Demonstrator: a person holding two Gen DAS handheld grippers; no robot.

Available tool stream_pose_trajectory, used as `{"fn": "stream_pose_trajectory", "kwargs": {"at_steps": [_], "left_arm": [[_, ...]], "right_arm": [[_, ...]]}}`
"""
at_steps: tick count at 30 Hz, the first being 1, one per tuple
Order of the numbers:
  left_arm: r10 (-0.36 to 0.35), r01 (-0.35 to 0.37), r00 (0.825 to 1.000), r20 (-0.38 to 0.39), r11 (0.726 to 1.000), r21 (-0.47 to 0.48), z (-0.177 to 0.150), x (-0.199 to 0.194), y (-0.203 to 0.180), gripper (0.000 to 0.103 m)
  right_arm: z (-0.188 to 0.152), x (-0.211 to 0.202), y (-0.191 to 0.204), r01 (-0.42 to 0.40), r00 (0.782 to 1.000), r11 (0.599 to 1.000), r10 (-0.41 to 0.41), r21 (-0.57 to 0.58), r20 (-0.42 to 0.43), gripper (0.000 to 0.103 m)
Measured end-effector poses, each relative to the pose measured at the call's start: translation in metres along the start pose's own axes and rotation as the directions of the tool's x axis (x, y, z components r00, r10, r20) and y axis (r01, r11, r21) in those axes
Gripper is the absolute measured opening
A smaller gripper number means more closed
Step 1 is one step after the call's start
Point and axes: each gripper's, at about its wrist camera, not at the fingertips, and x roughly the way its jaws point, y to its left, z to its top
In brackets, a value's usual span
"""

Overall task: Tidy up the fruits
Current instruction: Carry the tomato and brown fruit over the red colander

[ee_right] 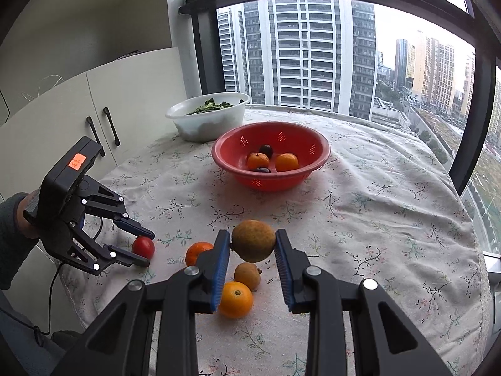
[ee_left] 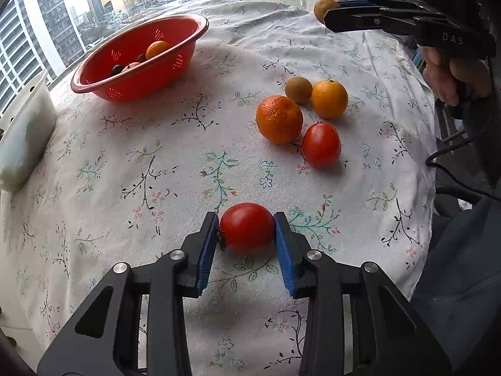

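Note:
My left gripper (ee_left: 247, 228) is shut on a red tomato (ee_left: 247, 228) that rests on the floral tablecloth; it also shows in the right wrist view (ee_right: 143, 247). My right gripper (ee_right: 253, 242) is shut on a brown-yellow round fruit (ee_right: 253, 240) and holds it above the table; it appears at the upper right of the left wrist view (ee_left: 325, 9). A red colander bowl (ee_left: 188, 31) at the far left holds several fruits (ee_right: 286, 162). Loose on the cloth lie two oranges (ee_left: 279, 119) (ee_left: 329, 98), a second red tomato (ee_left: 321, 145) and a small brown fruit (ee_left: 298, 90).
A white bowl of greens (ee_right: 213, 122) stands behind the red bowl, near the white cabinet (ee_right: 94, 119). The table edge (ee_left: 429, 169) drops off on the right, with a black cable beside it. Windows stand behind the table.

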Motion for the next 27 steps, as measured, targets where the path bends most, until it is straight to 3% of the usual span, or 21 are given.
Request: {"fn": "stream_pose_trajectory", "kwargs": {"at_steps": [9,15,20,27], "left_arm": [[0.028,-0.028,0.999,0.031,1.0,-0.01,-0.003,-0.003,-0.001,0.033],[0.027,-0.021,0.993,0.114,0.998,-0.053,0.004,-0.027,0.01,0.033],[0.04,-0.02,0.979,0.202,0.995,-0.098,0.024,-0.049,0.033,0.033],[0.06,-0.008,0.947,0.316,0.986,-0.165,0.077,-0.067,0.08,0.033]], "right_arm": [[-0.002,0.004,0.011,-0.018,1.0,1.0,0.018,-0.015,-0.006,0.032],[-0.001,0.005,0.017,-0.034,0.999,0.999,0.034,-0.03,-0.008,0.032],[0.005,0.007,0.02,-0.04,0.999,0.998,0.04,-0.053,-0.003,0.032],[0.036,0.012,0.007,0.004,1.0,0.997,-0.001,-0.08,0.03,0.032]]}}
